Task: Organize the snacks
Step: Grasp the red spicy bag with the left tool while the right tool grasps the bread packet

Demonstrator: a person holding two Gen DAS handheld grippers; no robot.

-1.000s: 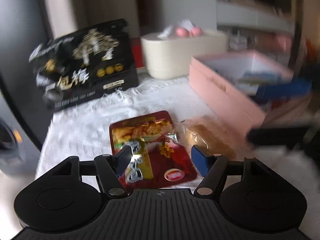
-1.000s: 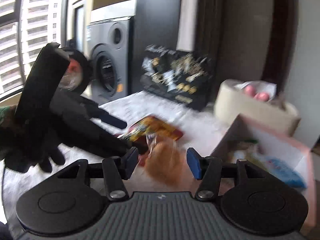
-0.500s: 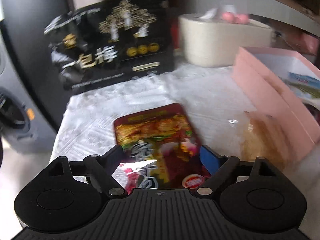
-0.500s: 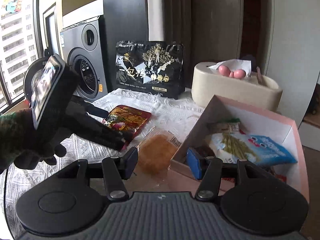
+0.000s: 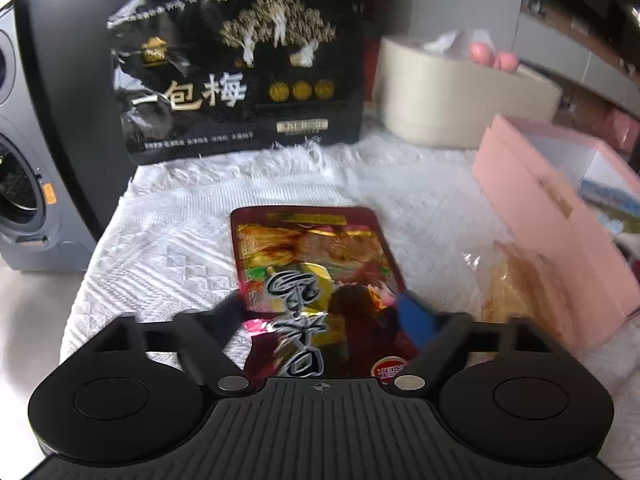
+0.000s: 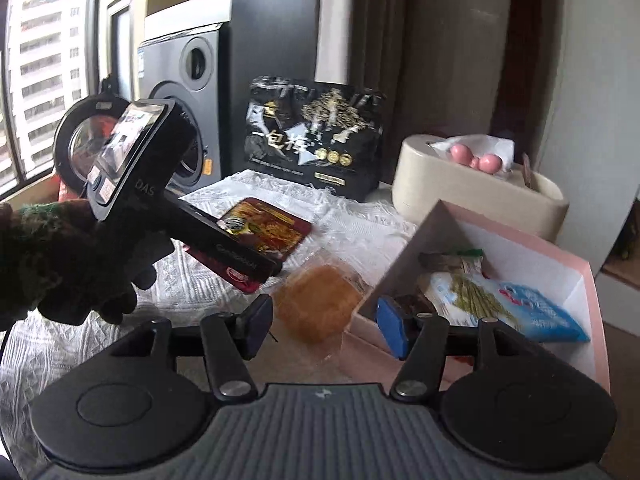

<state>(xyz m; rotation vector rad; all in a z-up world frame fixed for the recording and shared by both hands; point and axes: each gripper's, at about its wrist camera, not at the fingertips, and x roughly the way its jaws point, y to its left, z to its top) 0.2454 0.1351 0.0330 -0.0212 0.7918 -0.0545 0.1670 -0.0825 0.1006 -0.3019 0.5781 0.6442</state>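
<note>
On a white cloth (image 5: 320, 184), the left gripper (image 5: 320, 308) is held low over the near end of a red packet (image 5: 312, 256), its jaws spread wide so that one finger sits beside each long edge; whether the pads touch the packet cannot be told. From the right wrist view a gloved hand (image 6: 60, 256) grips this tool from the left, angling it down onto the packet (image 6: 266, 228), with a small screen on its back tilted up. The right gripper (image 6: 324, 316) hovers nearer the camera, jaws apart and holding nothing, a clear-wrapped pastry (image 6: 316, 308) on the cloth between and beyond its fingertips, touching the corner of a pink box (image 6: 576, 280). The box holds a blue-and-white pack (image 6: 512, 300) among other snacks.

The packet bears large black Chinese brush characters, too blurred to read, and a small round red logo. The letters "DAS" show on the left tool's body. A black bag (image 5: 240, 68) stands upright at the back, printed "一包梅" with three gold medallions. A cream tissue box (image 5: 460, 92) stands beside it, and a washing machine (image 6: 184, 112) stands off to the left
</note>
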